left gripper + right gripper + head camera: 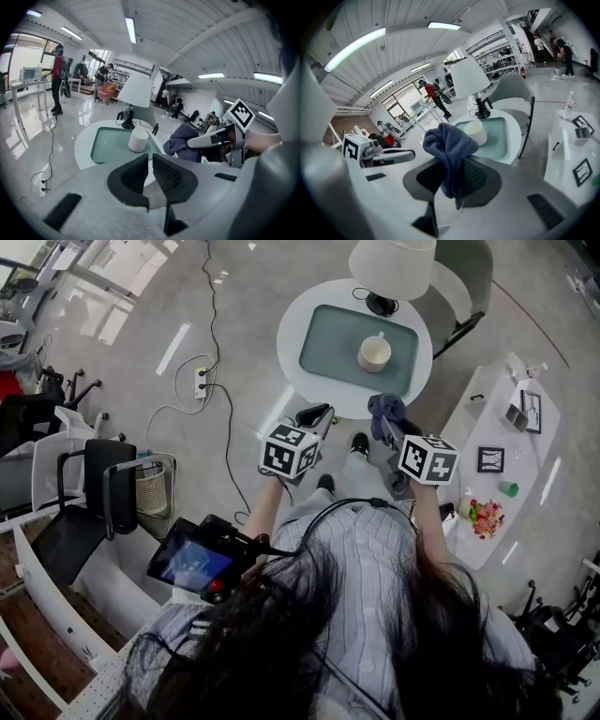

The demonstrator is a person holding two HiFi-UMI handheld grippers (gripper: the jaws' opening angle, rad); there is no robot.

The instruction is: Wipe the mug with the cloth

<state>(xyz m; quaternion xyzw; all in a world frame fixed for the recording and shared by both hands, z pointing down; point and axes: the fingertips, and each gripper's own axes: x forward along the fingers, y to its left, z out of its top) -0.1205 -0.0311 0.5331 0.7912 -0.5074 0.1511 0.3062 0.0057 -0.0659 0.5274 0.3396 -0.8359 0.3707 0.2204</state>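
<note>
Head view, L to R: black chair [89, 493] far L on grey floor [234, 296]; bin [150, 488] just beside it; power strip [200, 381], white, w/ cables trailing over floor; handheld unit [192, 563] w/ lit blue screen, at L side of person [375, 559].

Centre: left gripper [316, 415], marker cube [289, 451] on top; jaws together, nothing btwn them (left gripper view: pads meet at tips, empty); tips near the near edge of round white table [300, 315]; table carries teal tray [323, 343].

Task item: mug [375, 353], cream, upright, on tray's R half, handle on far side; well apart from both grippers.

Also on table: lamp [392, 266], white shade, black base behind tray.

Next R: right gripper [387, 432], own cube on top; jaws clamped on cloth [386, 409]; cloth dark blue-grey, bunched above the tips, a tail hanging down btwn pads (right gripper view); cloth at table's near edge, not touching mug.

Beyond table, R: grey chair [469, 277].

Far R: low white table [534, 474] w/ framed pictures [490, 459], green item [507, 488], coloured bits [485, 517] in a heap.
</note>
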